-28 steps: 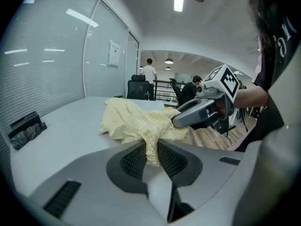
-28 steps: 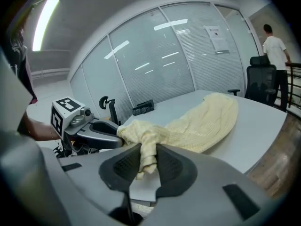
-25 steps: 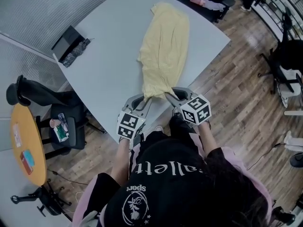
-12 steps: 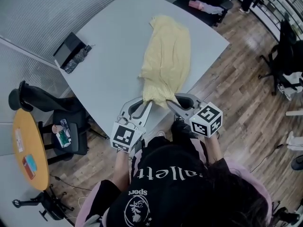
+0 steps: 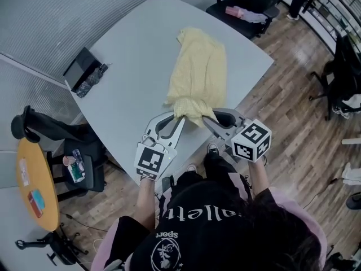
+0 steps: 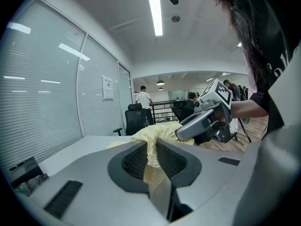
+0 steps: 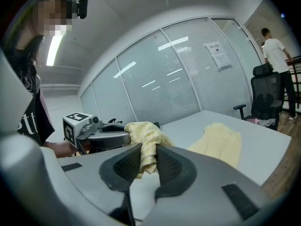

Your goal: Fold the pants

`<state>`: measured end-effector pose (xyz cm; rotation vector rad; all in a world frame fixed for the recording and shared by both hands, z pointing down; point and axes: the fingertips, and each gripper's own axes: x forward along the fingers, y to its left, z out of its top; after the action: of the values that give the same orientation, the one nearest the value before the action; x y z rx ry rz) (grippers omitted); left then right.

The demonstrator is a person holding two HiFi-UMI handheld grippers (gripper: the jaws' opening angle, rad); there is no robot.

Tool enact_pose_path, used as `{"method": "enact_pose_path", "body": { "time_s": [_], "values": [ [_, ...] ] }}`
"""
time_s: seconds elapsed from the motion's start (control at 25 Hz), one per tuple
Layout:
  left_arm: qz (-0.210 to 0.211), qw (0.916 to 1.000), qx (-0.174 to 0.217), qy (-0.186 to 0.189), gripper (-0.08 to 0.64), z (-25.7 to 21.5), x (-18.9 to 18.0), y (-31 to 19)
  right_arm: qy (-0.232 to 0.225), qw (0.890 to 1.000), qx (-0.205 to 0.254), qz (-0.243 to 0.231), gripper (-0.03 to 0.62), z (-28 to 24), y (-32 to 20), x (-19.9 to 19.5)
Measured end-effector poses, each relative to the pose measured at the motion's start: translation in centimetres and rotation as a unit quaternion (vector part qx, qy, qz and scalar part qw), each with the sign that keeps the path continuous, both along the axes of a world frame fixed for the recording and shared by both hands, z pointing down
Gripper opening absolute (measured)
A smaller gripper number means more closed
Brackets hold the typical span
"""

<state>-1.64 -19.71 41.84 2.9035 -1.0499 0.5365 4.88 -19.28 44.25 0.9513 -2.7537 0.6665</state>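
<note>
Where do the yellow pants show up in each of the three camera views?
Head view: pants at centre, on the table, near end lifted.
Left gripper view: pants bunched at centre, between the jaws.
Right gripper view: pants bunched between the jaws, rest flat at right.
Shared landmark: the grey table.

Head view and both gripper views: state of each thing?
pants, near end bunched and held up, far end flat on the table
left claw, shut on pants, jaws have just been closing on the fabric
right claw, shut on pants
</note>
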Motion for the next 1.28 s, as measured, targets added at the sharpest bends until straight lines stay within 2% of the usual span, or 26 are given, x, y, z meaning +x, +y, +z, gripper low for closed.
{"method": "enact_pose_path", "body": {
  "time_s": [0.32,0.6,0.76,1.0,1.28],
  "values": [
    [-0.026,0.9995,0.003,-0.020,0.087,0.9,2.5,-6.0,0.007,1.000,0.017,-0.001,0.084,0.2,-6.4,3.4],
    [-0.047,0.9988,-0.010,-0.014,0.123,1.1,3.9,-9.1,0.045,0.998,0.035,-0.032,0.084,1.3,-12.2,5.7],
    [-0.062,0.9978,-0.017,-0.018,0.127,1.4,3.7,-10.0,0.065,0.997,0.032,-0.029,0.084,2.9,-16.4,7.3],
    [-0.084,0.9951,-0.040,-0.034,0.127,3.0,3.7,-10.0,0.119,0.992,0.028,-0.037,0.084,6.6,-23.0,9.1],
    [-0.097,0.9921,-0.077,-0.024,0.127,4.9,4.6,-10.2,0.153,0.988,-0.001,-0.020,0.084,11.9,-31.0,9.1]
  ]
}}
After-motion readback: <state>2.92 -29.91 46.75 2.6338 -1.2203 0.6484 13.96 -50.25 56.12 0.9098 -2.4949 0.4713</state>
